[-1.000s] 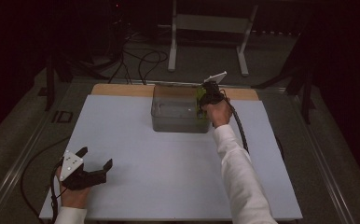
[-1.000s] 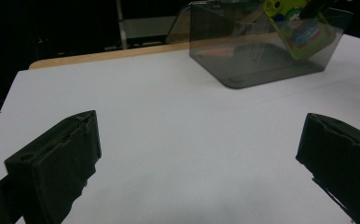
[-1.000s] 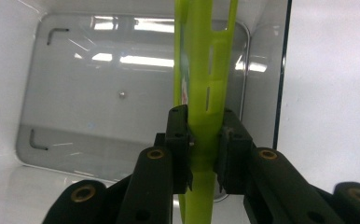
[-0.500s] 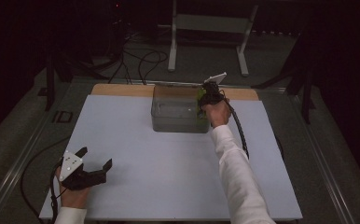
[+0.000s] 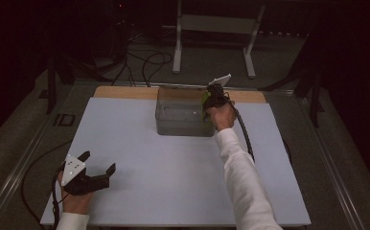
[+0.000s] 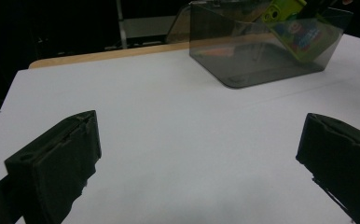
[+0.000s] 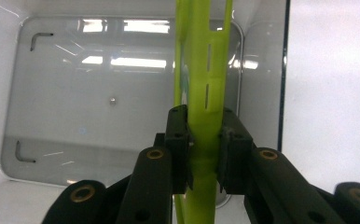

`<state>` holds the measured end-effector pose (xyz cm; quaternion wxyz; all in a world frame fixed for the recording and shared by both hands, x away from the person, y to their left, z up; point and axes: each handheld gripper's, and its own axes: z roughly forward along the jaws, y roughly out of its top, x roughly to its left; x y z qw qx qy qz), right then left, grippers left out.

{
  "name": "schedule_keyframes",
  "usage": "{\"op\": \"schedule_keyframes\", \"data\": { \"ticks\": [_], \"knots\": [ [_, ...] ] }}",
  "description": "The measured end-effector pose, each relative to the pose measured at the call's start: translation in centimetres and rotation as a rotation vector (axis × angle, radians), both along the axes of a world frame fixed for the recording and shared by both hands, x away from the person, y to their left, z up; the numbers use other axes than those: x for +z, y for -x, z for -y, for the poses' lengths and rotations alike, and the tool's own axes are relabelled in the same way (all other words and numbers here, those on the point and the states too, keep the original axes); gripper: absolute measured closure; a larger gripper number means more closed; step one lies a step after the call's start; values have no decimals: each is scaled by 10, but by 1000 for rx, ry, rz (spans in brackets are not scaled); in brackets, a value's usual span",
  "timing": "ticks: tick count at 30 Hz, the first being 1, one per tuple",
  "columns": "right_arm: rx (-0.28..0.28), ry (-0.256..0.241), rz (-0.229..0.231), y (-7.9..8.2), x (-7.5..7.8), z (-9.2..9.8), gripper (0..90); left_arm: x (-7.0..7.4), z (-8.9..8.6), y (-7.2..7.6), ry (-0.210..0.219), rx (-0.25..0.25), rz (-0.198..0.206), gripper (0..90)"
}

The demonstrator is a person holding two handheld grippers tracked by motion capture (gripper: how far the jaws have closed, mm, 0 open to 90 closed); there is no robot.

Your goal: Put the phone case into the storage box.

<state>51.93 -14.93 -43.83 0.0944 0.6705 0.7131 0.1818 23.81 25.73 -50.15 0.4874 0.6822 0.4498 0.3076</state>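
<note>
A lime-green packet [image 7: 201, 93] hangs edge-on inside the clear smoky bin [image 5: 183, 115] at the table's [image 5: 173, 191] far side, pinched between the right gripper's [image 7: 205, 140] closed jaws. The left gripper [image 5: 94, 172] rests near the table's front-left corner, jaws spread wide and empty.

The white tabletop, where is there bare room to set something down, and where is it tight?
The white tabletop is bare between the left gripper at its near left corner and the smoky clear bin at the far middle, and on both sides of that bin. It is tight at the bin's right end, where the right gripper holds a green packet over it.
</note>
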Motion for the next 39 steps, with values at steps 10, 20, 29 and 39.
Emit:
{"op": "schedule_keyframes", "data": {
  "ticks": [10, 20, 29, 39],
  "knots": [
    [-27, 0, 0, -3, -6, 2, 765, 0, 0, 0, 2, 1, 0, 0],
    [-44, 1, 8, -5, -12, -2, 767, 0, -1, 0, 3, 2, 0, 0],
    [-56, 22, 18, -5, -15, -6, 766, 0, -1, 0, 4, 2, 0, 0],
    [-49, 62, 30, -4, -14, -9, 747, 0, 0, 1, 2, -1, 1, 0]
  ]
}}
